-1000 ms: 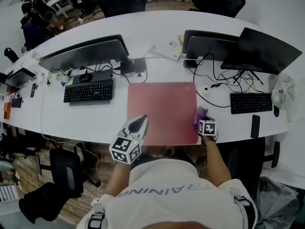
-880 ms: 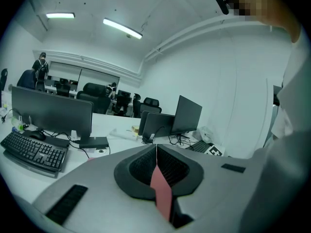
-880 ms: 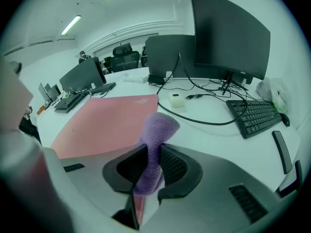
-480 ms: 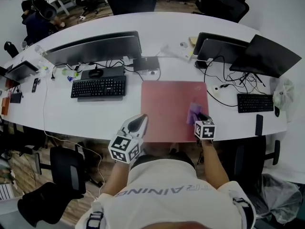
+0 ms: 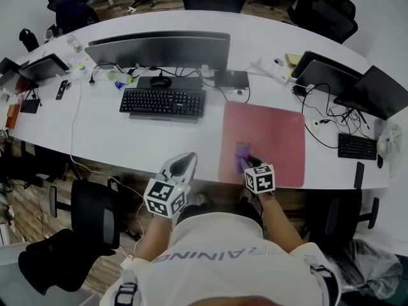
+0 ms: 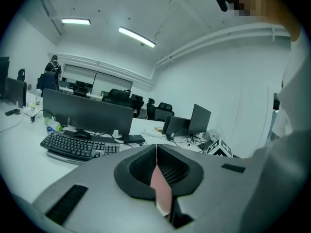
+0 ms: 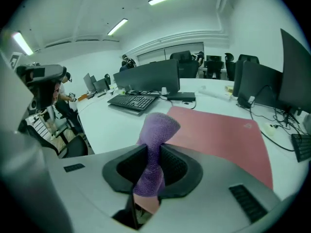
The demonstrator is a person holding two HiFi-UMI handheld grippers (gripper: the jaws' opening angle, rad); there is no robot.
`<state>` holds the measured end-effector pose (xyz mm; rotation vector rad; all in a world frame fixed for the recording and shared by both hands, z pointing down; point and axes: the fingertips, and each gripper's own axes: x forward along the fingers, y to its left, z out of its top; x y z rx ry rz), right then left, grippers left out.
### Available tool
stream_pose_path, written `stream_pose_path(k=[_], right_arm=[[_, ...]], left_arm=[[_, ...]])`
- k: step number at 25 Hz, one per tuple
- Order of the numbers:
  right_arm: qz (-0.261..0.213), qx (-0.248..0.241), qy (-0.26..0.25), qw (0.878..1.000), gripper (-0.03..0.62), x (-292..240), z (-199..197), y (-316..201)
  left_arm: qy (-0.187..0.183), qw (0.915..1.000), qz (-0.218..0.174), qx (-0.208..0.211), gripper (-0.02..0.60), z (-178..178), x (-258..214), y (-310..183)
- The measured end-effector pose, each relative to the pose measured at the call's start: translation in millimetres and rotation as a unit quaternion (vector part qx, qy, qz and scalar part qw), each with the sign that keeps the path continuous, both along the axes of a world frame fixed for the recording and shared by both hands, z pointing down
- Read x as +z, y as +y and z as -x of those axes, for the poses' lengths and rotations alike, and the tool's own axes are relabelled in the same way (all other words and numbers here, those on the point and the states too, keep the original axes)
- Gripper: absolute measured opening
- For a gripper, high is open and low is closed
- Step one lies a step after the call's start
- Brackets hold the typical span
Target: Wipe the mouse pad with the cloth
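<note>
A large pink mouse pad point(image 5: 268, 139) point(image 7: 223, 135) lies on the white desk, right of the black keyboard. My right gripper point(image 5: 248, 161) point(image 7: 154, 165) is shut on a purple cloth point(image 5: 241, 156) point(image 7: 154, 149), which rests on the pad's near left part. In the right gripper view the cloth stands up between the jaws over the pad's near edge. My left gripper point(image 5: 185, 164) point(image 6: 156, 171) hangs off the desk's front edge, left of the pad, jaws closed together with nothing in them.
A black keyboard point(image 5: 162, 102) and mouse point(image 5: 160, 81) sit before a wide monitor point(image 5: 160, 48). Laptops point(image 5: 381, 91), cables and a second keyboard point(image 5: 356, 146) crowd the desk's right end. Office chairs point(image 5: 95, 218) stand under the desk's near edge.
The right gripper has dragged the purple cloth leftward across the pad, from its right edge to its near left part. The head view has shifted left. The left gripper has kept its place.
</note>
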<state>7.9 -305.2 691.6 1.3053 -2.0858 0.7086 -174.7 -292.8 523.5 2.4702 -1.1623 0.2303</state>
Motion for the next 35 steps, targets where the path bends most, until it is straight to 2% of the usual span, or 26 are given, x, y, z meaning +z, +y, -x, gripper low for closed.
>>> stream_pose_path(k=[6,9,12,17,22,28,35], right_arm=[[0.04,-0.057,0.002,0.998,0.094,34,81,15],[0.061,-0.072,0.01,0.996,0.094,52,99,21],[0.078,-0.075,0.02,0.994,0.094,70,102,23],[0.09,-0.059,0.02,0.994,0.094,85,87,29],[0.095,-0.045,0.013,0.994,0.094,87,67,27],[0.097,-0.029,0.008,0.995,0.094,85,19,41],[0.1,-0.008,0.01,0.995,0.094,86,-57,55]], left_arm=[[0.003,0.9995,0.012,-0.03,0.032,58,13,11],[0.005,0.9993,0.017,-0.032,0.032,68,18,15],[0.008,0.9994,0.019,-0.029,0.032,69,18,16],[0.002,0.9996,0.023,-0.019,0.032,57,20,20],[-0.002,0.9998,0.022,0.0,0.032,21,15,22],[-0.005,0.9996,0.026,0.005,0.032,-25,12,35],[-0.005,0.9998,0.017,0.01,0.032,-85,1,49]])
